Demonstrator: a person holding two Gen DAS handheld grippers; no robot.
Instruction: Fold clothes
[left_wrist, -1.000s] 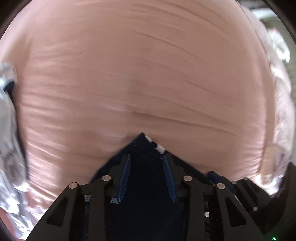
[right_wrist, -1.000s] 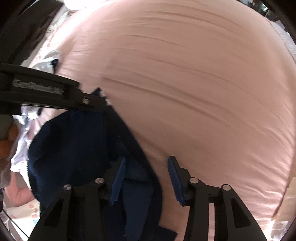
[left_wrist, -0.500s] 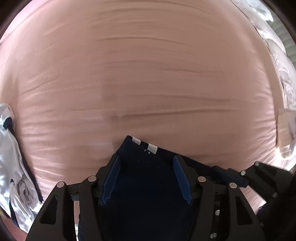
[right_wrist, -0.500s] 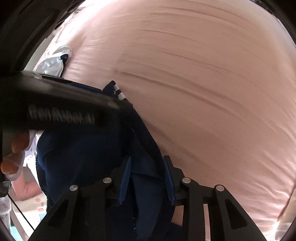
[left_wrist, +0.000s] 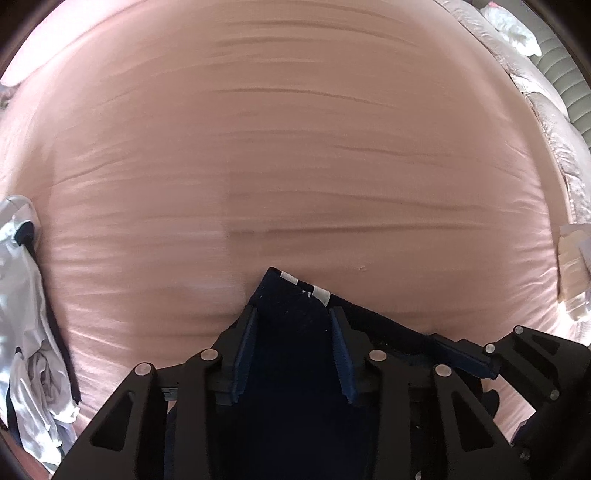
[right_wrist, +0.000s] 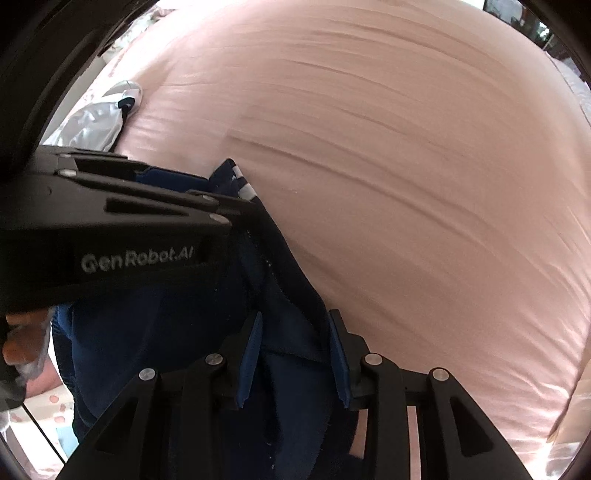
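A navy garment (left_wrist: 291, 295) with two small white stripes at its corner is held up over the pink bedsheet (left_wrist: 295, 147). My left gripper (left_wrist: 293, 332) is shut on that striped corner, which pokes out past the fingertips. In the right wrist view the navy garment (right_wrist: 280, 266) hangs leftward and down in folds, and my right gripper (right_wrist: 295, 343) is shut on its edge a little below the left gripper (right_wrist: 221, 199). The two grippers sit close together. The right gripper's blue pad (left_wrist: 461, 354) shows at the lower right of the left wrist view.
A crumpled white and silver garment (left_wrist: 26, 295) lies at the bed's left edge, also seen as the white garment (right_wrist: 96, 122). Pale quilted bedding (left_wrist: 546, 110) runs along the right side. A person's hand (right_wrist: 22, 339) holds the left gripper. The wrinkled sheet (right_wrist: 406, 147) stretches ahead.
The right gripper has closed on the navy edge. The left gripper's fingers widened half a second ago and have narrowed again on the striped corner. Both have moved out over the bed.
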